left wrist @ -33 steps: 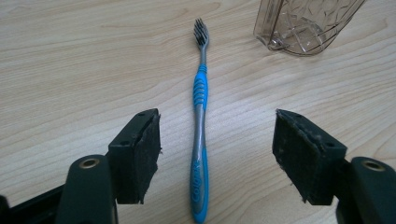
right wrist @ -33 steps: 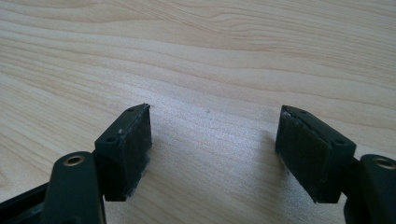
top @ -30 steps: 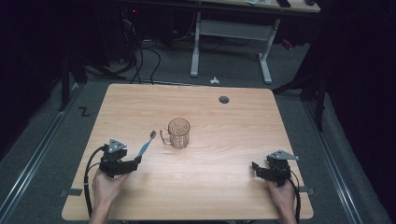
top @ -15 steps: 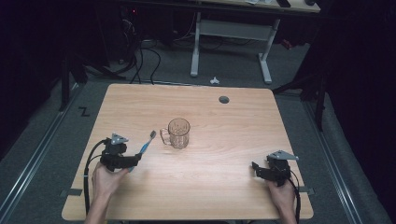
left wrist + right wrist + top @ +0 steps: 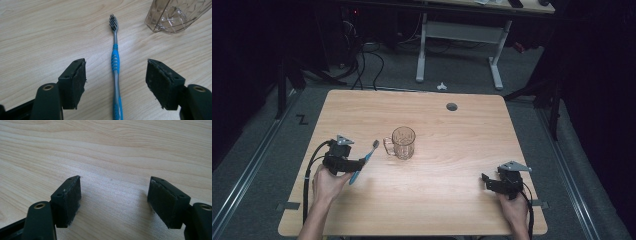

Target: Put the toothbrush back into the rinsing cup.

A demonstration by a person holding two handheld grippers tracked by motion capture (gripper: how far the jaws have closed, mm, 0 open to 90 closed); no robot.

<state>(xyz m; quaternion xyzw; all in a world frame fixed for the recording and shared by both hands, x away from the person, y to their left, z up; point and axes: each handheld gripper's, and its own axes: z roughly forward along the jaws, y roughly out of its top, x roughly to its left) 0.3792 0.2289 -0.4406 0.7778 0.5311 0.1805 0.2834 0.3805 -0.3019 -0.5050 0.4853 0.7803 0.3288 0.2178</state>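
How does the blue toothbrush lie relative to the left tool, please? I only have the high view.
Observer: In the left gripper view, the blue-and-grey plastic toothbrush lies flat on the light wooden table, lengthwise between the left tool's open jaws.
Operator: Do the pads touch it?
Observer: No, bare wood shows on both sides of the handle.
Operator: Is anything between the right tool's jaws?
Observer: No, the right tool is open, with bare table between them.

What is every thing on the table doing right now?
Toothbrush: lying flat on the table, between the open jaws, not gripped.
Glass mug: upright, empty, handle toward the toothbrush.
Left hand-held gripper: open, astride the toothbrush handle.
Right hand-held gripper: open, holding nothing, over bare table.
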